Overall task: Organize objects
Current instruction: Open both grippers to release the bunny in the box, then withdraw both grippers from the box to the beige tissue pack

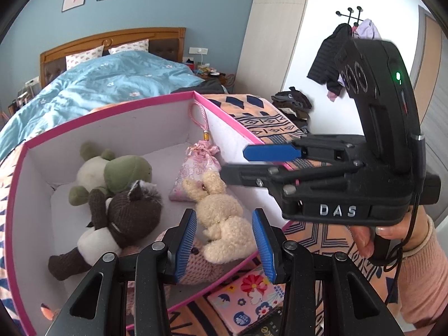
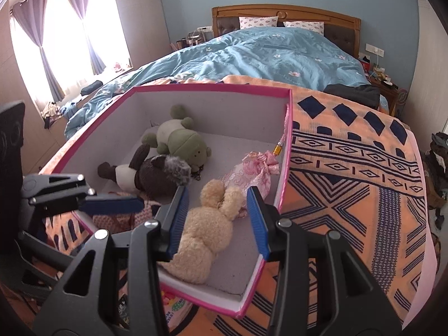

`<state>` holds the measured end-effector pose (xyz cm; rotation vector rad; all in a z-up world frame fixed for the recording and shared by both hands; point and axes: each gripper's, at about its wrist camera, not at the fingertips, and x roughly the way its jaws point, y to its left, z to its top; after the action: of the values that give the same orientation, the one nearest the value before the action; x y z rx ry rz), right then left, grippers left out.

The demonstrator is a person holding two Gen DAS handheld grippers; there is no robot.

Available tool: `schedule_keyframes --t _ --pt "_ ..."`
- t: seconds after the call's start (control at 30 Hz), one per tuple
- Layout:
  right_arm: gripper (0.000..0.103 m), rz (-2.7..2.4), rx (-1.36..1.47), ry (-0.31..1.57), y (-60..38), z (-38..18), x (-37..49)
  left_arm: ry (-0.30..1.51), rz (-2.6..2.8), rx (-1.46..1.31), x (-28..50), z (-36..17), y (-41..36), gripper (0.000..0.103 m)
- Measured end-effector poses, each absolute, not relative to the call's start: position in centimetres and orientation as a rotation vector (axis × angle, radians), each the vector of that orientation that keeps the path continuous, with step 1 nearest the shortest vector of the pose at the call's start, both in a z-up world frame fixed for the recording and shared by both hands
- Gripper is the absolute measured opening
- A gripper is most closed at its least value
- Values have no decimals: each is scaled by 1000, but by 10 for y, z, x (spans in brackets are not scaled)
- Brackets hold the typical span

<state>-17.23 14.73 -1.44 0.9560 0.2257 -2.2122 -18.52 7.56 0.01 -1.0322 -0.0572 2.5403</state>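
A white box with a pink rim (image 1: 112, 112) (image 2: 210, 86) sits on the bed. Inside lie a green frog plush (image 1: 123, 173) (image 2: 182, 140), a brown plush (image 1: 131, 212) (image 2: 156, 176), a pink pouch (image 1: 196, 170) (image 2: 252, 173), a cream bunny (image 1: 221, 221) (image 2: 207, 229) and a pink knitted toy (image 1: 196, 266) (image 2: 117, 218). My left gripper (image 1: 224, 245) (image 2: 120, 198) hovers open over the box's near edge, empty. My right gripper (image 2: 218, 218) (image 1: 238, 163) hangs open above the bunny's ears, its pads clear of the bunny.
The box rests on an orange patterned blanket (image 2: 350, 168) beside a blue duvet (image 2: 266, 56). A flowered flat item (image 1: 246, 294) lies under the box's near corner. A person's hand (image 1: 392, 232) holds the right gripper. A coat rack (image 1: 350, 28) and a clothes pile (image 1: 294, 106) stand by the wall.
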Motion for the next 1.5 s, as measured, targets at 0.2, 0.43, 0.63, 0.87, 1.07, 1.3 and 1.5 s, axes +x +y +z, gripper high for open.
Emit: schedule_keyframes --t 0.2,0.43,0.63,0.87,1.07,1.3,1.5 --pt "45 -2222 947 322 145 -19 -155 -57 2571 -1006 -176 2 66 42" --pt "46 -2199 982 283 153 -20 -139 -81 2598 -1029 -177 -2 53 42" --pt "46 -2157 1008 200 159 -18 -131 -100 2612 -1043 -180 -6 41 42" --pt "47 -2132 945 85 178 -10 -112 -98 2635 -971 -161 3 35 43" --pt "59 -2121 857 32 208 1 -79 -70 2575 -857 -118 12 47 48" --pt "59 -2088 967 26 239 -30 -49 22 2338 -887 -71 -13 97 49" --pt "59 -2079 1110 -11 259 -67 -39 181 2154 -978 -43 -46 142 49"
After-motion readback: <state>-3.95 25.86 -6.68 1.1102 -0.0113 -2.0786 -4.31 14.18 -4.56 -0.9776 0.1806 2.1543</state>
